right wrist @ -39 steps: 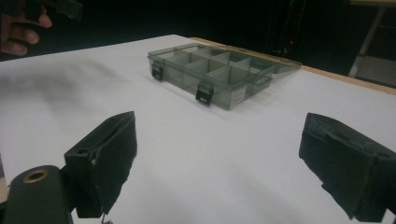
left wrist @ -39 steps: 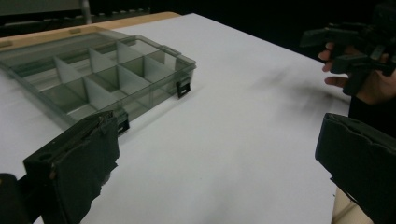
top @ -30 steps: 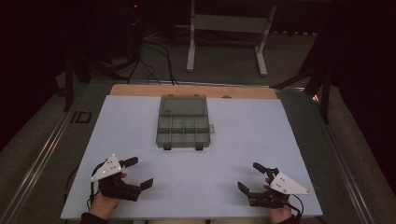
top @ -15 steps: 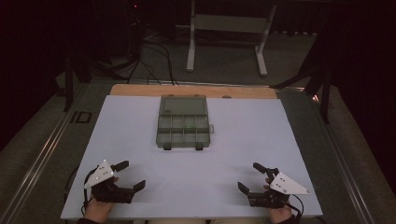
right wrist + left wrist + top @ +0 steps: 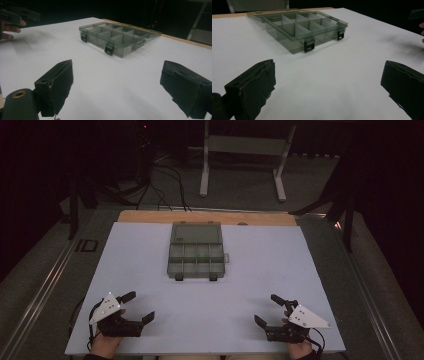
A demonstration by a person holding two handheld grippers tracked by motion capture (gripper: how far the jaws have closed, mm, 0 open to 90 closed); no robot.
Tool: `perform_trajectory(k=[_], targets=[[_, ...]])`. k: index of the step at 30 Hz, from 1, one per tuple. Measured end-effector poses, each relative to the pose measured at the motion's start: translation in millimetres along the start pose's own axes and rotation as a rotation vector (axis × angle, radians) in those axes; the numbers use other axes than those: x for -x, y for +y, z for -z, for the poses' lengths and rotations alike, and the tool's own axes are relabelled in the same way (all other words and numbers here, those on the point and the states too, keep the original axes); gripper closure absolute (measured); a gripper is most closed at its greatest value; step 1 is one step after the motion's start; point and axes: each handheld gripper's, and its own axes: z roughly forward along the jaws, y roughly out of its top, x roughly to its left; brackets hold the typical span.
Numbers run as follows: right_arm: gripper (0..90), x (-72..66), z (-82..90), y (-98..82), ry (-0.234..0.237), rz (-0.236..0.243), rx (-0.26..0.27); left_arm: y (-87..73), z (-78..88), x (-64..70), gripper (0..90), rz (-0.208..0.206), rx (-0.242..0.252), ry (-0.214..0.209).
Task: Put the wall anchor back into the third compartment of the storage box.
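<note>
A translucent grey compartment box lies on the white table top, past the middle, with its lid folded flat behind it and two black latches on its near side. I see nothing clear in its cells. My left gripper rests near the front left edge, jaws wide apart and empty. My right gripper mirrors it at the front right, also open and empty. The left gripper view has the box ahead between the spread jaws of the left gripper. In the right gripper view the box is beyond the right gripper.
A wooden strip borders the table's far edge. Behind it on the dark floor stand a white frame and cables. A small black item lies left of the sheet. The other hand appears at the right gripper view's top left.
My left gripper slid a little to the left and toward the near edge, then settled. The right gripper and the box stayed where they were.
</note>
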Motion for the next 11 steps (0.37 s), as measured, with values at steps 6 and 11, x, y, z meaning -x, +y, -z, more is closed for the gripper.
perform_trajectory(k=[6, 11], targets=[[11.3, 0.2, -0.4, -0.3, -0.002, -0.002, -0.002, -2.9, -0.8, -1.4, 0.0, 0.003, 0.000, 0.003], [11.3, 0.4, -0.6, -0.4, -0.002, 0.000, -0.005, -4.1, -1.5, -1.5, 0.0, 0.000, -0.003, 0.007]])
